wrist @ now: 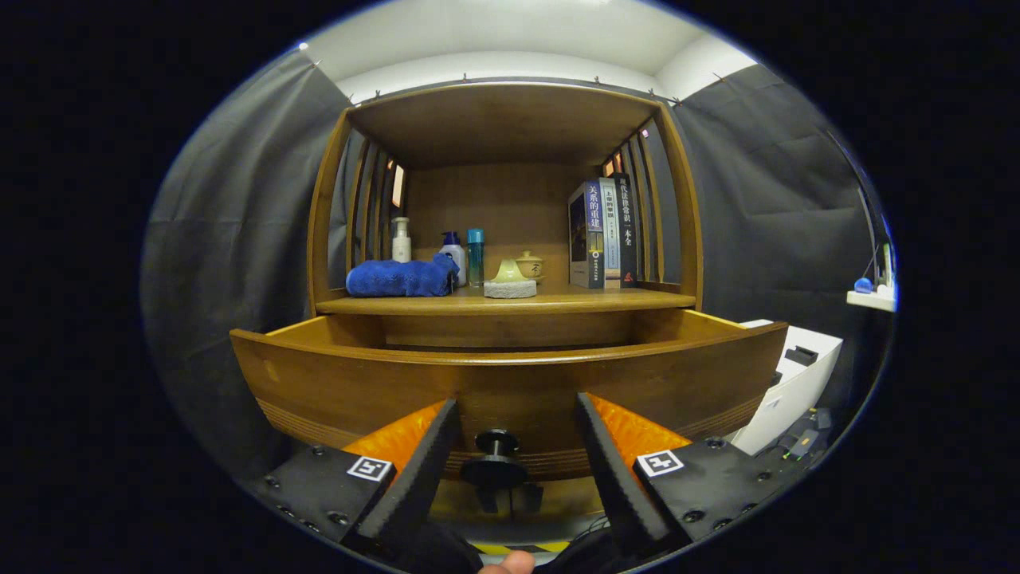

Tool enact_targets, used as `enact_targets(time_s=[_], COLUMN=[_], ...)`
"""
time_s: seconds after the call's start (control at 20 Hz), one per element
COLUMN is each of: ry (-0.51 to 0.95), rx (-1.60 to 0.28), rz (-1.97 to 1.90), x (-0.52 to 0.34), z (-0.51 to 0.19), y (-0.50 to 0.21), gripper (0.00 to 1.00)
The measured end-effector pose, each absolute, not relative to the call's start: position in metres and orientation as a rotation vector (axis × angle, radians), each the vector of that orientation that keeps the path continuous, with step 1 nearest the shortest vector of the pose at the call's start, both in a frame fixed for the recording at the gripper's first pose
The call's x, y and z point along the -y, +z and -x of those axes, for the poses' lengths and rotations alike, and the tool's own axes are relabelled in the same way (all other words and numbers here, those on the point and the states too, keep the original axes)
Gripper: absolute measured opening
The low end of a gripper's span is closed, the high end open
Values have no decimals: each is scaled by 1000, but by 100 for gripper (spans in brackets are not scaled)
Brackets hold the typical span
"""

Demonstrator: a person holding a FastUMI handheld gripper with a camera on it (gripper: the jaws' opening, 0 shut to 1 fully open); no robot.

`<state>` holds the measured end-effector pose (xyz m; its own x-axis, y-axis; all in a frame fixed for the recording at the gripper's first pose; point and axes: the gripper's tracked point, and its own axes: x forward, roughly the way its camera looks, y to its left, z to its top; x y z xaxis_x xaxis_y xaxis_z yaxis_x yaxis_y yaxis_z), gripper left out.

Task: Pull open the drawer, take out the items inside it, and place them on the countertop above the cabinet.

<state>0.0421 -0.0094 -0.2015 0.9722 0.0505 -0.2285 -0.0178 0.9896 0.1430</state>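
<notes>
The wooden drawer [358,383] stands pulled out from the cabinet, its front panel close ahead of me. Its dark round knob [496,454] sits between my fingers, with a gap on each side. My gripper [516,410] is open, and neither fingertip touches the knob. The drawer's inside is hidden behind the front panel, so I cannot see any items in it. Above the drawer lies the countertop [558,302], inside an open wooden shelf.
On the countertop lie a folded blue towel [401,278], three bottles [454,257], a small teapot [528,264] and a pale block [510,288]. Upright books [603,233] stand at its right. A white box [797,379] sits right of the drawer.
</notes>
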Motion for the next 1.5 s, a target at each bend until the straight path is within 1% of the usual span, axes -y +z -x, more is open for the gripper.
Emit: enact_targets(time_s=[0.3,1.1,1.5], ry=[52,66,63], rx=[-225,-244,-251], rz=[-131,-137,-106], x=[12,19,24], z=[-63,-155,-181], y=[-199,-208,-210], gripper=[97,98,98])
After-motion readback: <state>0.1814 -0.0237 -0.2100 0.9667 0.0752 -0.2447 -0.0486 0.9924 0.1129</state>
